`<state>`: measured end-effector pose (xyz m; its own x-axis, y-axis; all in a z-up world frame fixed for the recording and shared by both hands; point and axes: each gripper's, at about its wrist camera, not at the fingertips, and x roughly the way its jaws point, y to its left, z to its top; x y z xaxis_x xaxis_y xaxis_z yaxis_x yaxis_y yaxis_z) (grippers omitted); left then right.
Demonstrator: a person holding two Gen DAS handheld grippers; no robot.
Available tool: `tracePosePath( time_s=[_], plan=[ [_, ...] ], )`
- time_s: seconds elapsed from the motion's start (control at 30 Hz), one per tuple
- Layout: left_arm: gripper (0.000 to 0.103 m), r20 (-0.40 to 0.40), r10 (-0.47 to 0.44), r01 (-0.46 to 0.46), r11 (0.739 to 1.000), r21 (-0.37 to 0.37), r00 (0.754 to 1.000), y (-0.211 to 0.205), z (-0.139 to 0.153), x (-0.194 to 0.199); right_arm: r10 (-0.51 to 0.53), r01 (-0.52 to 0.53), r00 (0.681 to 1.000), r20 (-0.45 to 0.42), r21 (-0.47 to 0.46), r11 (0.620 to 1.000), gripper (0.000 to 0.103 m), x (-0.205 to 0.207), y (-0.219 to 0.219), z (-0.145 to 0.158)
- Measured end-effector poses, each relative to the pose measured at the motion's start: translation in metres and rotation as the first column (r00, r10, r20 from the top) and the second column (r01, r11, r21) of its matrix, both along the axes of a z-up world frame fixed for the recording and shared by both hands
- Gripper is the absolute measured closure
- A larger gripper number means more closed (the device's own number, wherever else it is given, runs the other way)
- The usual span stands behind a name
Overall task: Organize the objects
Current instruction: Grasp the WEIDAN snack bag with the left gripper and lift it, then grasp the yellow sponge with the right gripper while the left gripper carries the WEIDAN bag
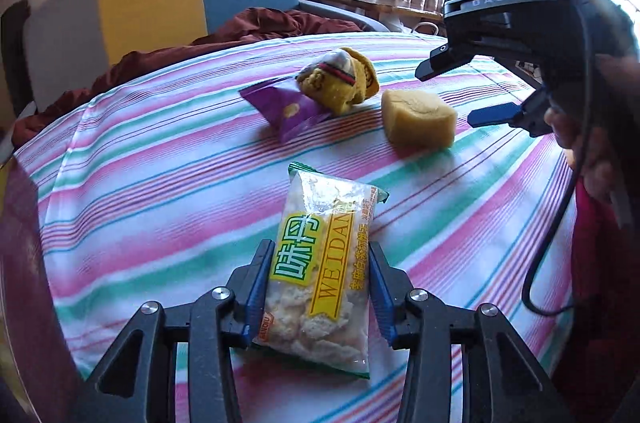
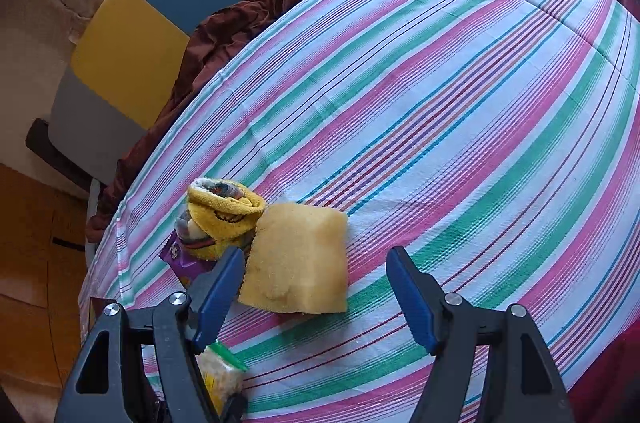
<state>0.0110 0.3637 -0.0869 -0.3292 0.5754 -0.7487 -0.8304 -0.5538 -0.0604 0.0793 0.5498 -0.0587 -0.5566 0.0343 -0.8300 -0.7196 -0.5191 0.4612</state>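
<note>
On the striped bedspread [image 1: 160,183], near its front edge, the snack packet [image 1: 324,263] lies flat with the left gripper [image 1: 318,287] straddling its lower half. Blue pads [image 1: 256,287] sit against both long sides, so the tongs look narrowed onto the packet; whether the clamp is firm is unclear. Contents look like brittle crackers, so squeeze only enough to hold and lift straight up to avoid dragging the film over the cloth.

Right gripper [image 2: 316,287] hangs with tongs wide and empty, just short of the yellow sponge [image 2: 298,259], which lies further in toward the middle of the bed. Rolled yellow towel [image 2: 224,219] touches the sponge's left side and partly rests on a purple wrapper [image 1: 286,109]. When grabbing the sponge, approach from its free right side so the left finger doesn't catch the towel.
</note>
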Motion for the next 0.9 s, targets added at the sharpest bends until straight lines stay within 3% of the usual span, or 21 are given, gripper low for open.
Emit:
tracePosePath(
  time_s=[0.43, 0.63, 0.67, 0.7, 0.9],
  plan=[
    [0.057, -0.013, 0.005, -0.005, 1.000, 0.030, 1.000, -0.002, -0.004, 0.003, 0.123, -0.139, 0.987, 0.101, 0.178, 0.974, 0.026, -0.041, -0.029, -0.004],
    [0.057, -0.013, 0.005, -0.005, 0.999, 0.033, 1.000, -0.004, -0.004, 0.005, 0.131, -0.162, 0.979, 0.158, 0.199, 0.966, 0.026, -0.047, -0.031, -0.010],
    [0.057, -0.014, 0.006, -0.005, 0.999, 0.032, 1.000, -0.003, -0.004, 0.004, 0.136, -0.168, 0.976, 0.170, 0.187, 0.968, 0.027, -0.046, -0.029, -0.013],
    [0.057, -0.013, 0.006, -0.005, 0.999, 0.032, 1.000, -0.003, -0.004, 0.004, 0.143, -0.178, 0.971, 0.191, 0.177, 0.968, 0.039, -0.044, -0.028, -0.016],
    [0.057, -0.020, 0.009, -0.009, 1.000, 0.027, 1.000, -0.001, -0.004, 0.003, 0.181, -0.230, 0.955, 0.236, 0.200, 0.952, 0.046, -0.046, -0.033, -0.013]
  ],
)
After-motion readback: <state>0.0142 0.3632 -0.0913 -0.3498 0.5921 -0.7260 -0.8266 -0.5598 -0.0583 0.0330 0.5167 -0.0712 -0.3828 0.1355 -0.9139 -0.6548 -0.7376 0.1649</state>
